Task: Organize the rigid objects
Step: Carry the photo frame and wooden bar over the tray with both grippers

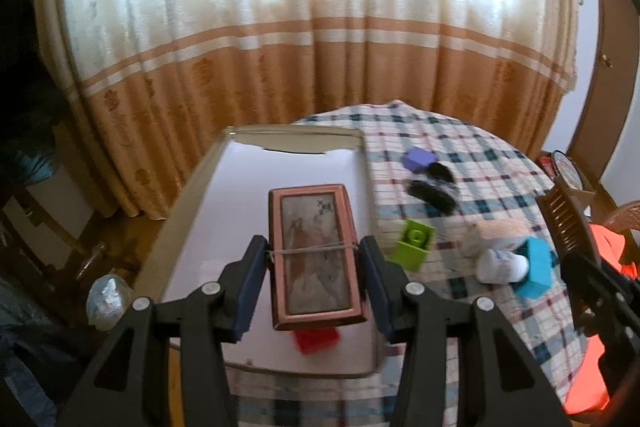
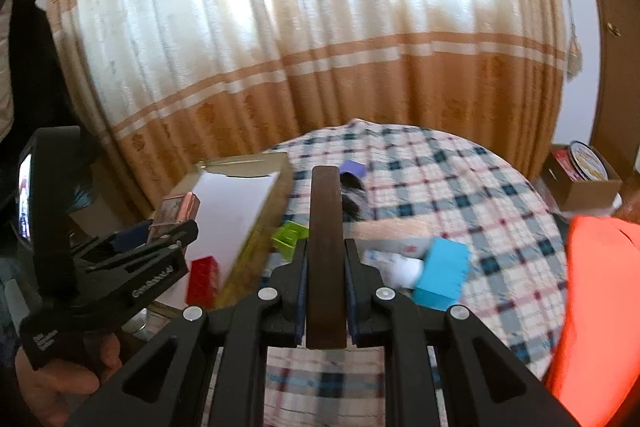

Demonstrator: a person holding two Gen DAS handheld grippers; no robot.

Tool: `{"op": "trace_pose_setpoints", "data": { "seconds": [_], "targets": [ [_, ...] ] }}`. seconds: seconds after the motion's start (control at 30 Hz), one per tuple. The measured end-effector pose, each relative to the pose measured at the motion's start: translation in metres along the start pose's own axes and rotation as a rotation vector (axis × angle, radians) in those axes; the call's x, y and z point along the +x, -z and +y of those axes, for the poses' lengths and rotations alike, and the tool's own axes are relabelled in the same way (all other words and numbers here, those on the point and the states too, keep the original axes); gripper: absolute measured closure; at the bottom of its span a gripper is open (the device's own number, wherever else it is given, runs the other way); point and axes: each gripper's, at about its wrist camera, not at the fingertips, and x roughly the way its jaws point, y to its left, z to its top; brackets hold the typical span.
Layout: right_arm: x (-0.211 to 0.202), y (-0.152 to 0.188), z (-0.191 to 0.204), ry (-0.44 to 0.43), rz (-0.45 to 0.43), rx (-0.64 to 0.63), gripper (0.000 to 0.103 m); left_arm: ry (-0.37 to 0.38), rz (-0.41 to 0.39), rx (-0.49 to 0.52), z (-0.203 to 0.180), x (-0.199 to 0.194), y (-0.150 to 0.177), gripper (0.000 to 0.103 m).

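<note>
Daylight glows through a tall pleated curtain (image 1: pixel 304 27), cream above and orange-tan below with pale stripes, filling the far wall. In front stands a round table under a plaid cloth (image 2: pixel 460 187) in white, teal and red. A brown wooden door (image 1: pixel 616 75) and pale wall (image 2: pixel 576 115) sit at right.

curtain (image 1: pixel 304 39): cream, orange-banded, backdrop | plaid tablecloth (image 2: pixel 460 187): covers table | cardboard box (image 2: pixel 588 187): far right
</note>
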Motion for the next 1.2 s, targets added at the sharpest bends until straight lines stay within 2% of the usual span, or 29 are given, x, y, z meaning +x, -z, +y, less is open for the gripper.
{"op": "trace_pose_setpoints", "data": {
  "seconds": [0.3,0.57,1.2],
  "targets": [
    [0.017,-0.011,0.040,-0.057,-0.006,-0.051,0.086,-0.060,0.013,-0.043,0.038,0.010,-0.003,0.056],
    [0.042,-0.016,0.063,-0.099,0.021,-0.068,0.086,-0.096,0.032,-0.041,0.053,0.023,-0.007,0.056],
    [0.110,-0.013,0.085,-0.093,0.130,-0.082,0.086,-0.141,0.106,-0.025,0.071,0.066,-0.021,0.056]
  ]
}}
